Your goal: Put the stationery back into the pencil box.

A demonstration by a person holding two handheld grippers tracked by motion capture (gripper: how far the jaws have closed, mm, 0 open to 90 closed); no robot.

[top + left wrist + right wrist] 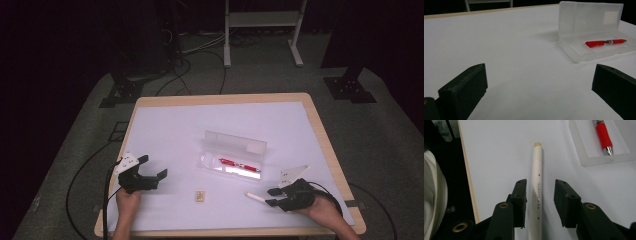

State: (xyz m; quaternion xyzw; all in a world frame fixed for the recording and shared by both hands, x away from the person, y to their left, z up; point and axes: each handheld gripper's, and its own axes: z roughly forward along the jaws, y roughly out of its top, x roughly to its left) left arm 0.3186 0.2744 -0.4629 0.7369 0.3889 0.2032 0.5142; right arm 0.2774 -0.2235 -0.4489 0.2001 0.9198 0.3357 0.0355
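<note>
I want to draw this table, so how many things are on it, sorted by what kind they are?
Pens: 2, a red pen in the clear case and a white pen on the table
Cases: 1, clear, lid up
Small tan item: 1, too small to tell what it is
Total: 4

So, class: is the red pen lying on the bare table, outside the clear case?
No, the red pen lies inside the open clear case.
</note>
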